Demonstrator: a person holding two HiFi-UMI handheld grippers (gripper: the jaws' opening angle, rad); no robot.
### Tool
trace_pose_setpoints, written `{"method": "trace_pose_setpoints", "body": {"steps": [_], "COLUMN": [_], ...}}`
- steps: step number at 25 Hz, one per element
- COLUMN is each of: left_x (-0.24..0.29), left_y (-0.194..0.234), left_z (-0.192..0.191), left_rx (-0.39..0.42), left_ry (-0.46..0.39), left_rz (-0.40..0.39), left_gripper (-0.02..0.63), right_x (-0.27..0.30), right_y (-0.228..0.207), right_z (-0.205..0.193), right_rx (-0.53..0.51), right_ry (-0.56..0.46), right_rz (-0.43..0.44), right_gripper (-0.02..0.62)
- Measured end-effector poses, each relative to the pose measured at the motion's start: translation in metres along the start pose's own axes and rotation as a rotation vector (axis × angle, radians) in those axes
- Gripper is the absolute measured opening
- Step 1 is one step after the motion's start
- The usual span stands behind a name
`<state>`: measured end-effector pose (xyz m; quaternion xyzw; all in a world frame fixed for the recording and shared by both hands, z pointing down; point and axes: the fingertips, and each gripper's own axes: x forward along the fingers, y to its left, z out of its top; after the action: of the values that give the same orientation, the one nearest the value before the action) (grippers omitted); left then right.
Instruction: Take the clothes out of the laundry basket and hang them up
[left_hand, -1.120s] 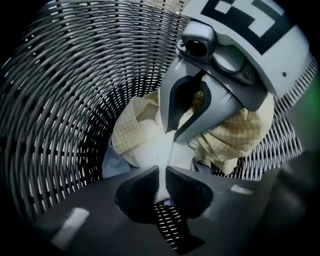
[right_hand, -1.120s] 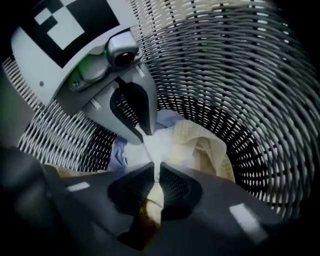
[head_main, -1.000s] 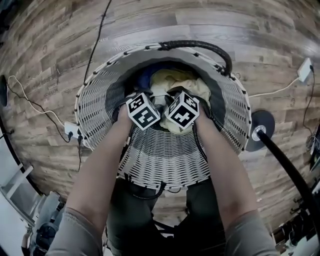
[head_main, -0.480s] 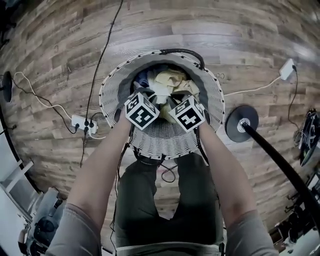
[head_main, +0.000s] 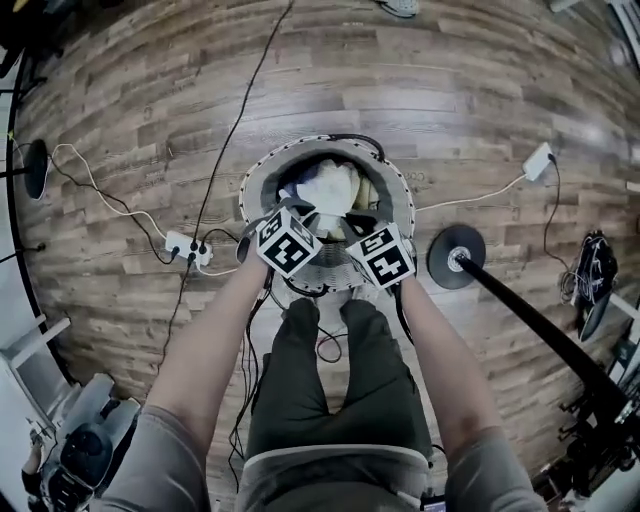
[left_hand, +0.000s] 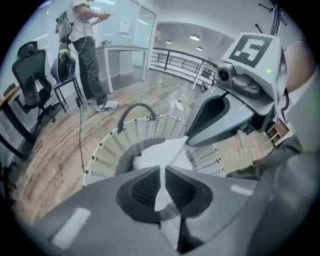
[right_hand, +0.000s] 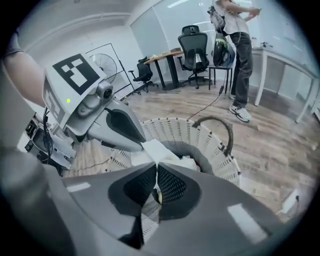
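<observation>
1. Head view looks steeply down on a wooden floor (head_main: 120, 120), where a round white laundry basket (head_main: 252, 190) stands just in front of the person's legs (head_main: 320, 390).
2. Both grippers are held side by side above the near rim of the basket. Each one carries a cube with black-and-white square markers, the left cube (head_main: 288, 242) and the right cube (head_main: 382, 256).
3. A white garment (head_main: 328, 188) fills the middle of the basket opening and rises from there up to both grippers.
4. The left gripper (left_hand: 162, 182) has its jaws clenched on a fold of this garment. The cloth passes as a thin white strip between the two ribbed pads.
5. The right gripper (right_hand: 156, 182) is also pressed together on an edge of the same garment, and only a narrow pale line of cloth shows between its pads.
6. A black handle (head_main: 355, 140) arches over the far rim of the basket.
7. A white power strip (head_main: 188, 248) with cables lies on the floor left of the basket. A black round stand base (head_main: 456, 256) sits right of it, and a white adapter (head_main: 537, 160) lies farther right.
8. A person (left_hand: 85, 50) stands in the background beside a black office chair (left_hand: 32, 65).
</observation>
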<state>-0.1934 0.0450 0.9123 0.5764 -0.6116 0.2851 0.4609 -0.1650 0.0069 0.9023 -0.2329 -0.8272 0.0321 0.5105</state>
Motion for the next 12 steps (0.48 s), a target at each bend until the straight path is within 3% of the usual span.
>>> {"method": "trace_pose_setpoints", "body": {"steps": [5,12], "left_x": [-0.082,-0.206], "left_y": [-0.019,-0.051], "left_z": [0.035,0.095], "left_rx": [0.043,0.036], "left_ry": [-0.072,-0.233], "left_rz": [0.005,0.009], "left_gripper": [0.033,0.032], "right_x": [-0.074,-0.197], "right_y": [0.028,0.068], "right_z": [0.039,0.106], "right_rx": [-0.01,-0.103], "right_ry": [-0.058,-0.182], "right_rz": [-0.004,-0.032], "right_gripper": [0.04,0.038]}}
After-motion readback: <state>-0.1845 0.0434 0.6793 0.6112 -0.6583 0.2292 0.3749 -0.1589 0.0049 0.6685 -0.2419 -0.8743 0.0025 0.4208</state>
